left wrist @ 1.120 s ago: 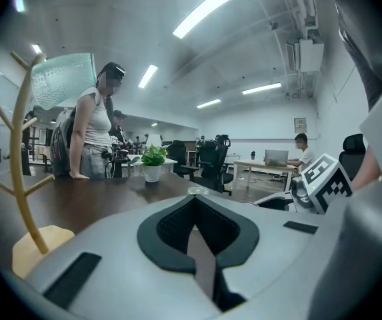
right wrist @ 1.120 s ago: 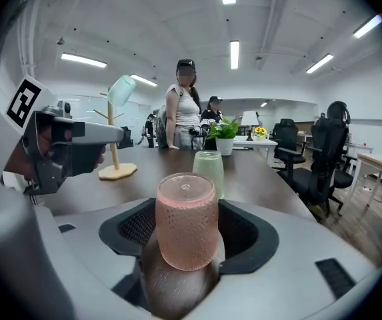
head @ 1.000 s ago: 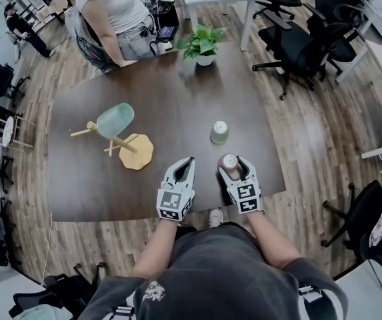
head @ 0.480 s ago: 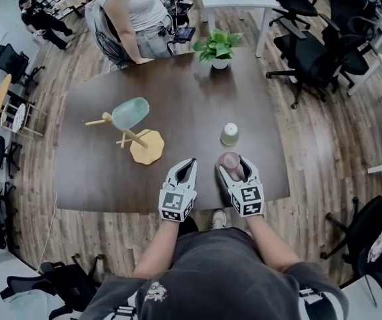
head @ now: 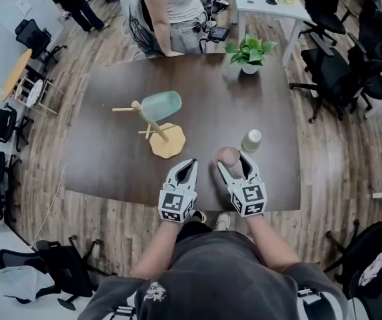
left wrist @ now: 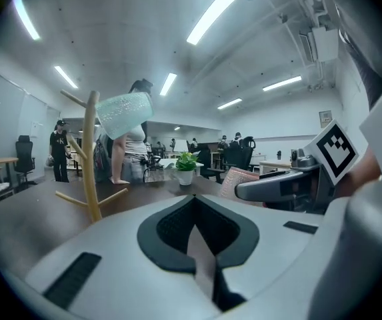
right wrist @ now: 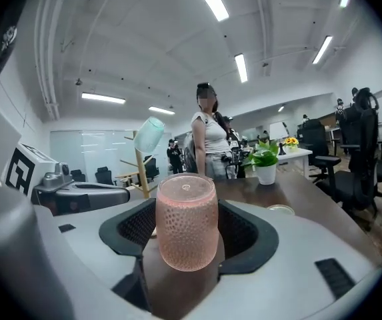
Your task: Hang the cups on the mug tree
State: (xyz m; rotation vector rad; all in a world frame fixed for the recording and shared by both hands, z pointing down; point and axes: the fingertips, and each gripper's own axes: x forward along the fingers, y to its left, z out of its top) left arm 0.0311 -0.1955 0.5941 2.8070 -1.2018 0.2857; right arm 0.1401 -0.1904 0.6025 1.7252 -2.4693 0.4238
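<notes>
The right gripper [head: 231,163] has its fingers [right wrist: 291,259] spread wide around a pink cup [head: 228,155], pressing it from both sides. The dimpled cup sits with its closed base up and its mouth down, above the tabletop [head: 111,152] near the near edge. The left gripper [head: 186,165], beside it over the same edge, has its fingers drawn together at the tips with nothing between them. A pale green cup [head: 251,141] stands on the tabletop just beyond the pink one, toward the right edge; what it holds cannot be made out. A teal cup [head: 161,105] hangs tilted on the wooden mug tree [head: 167,141] near the middle. A white pot holding a leafy plant [head: 249,51] sits at the far edge.
</notes>
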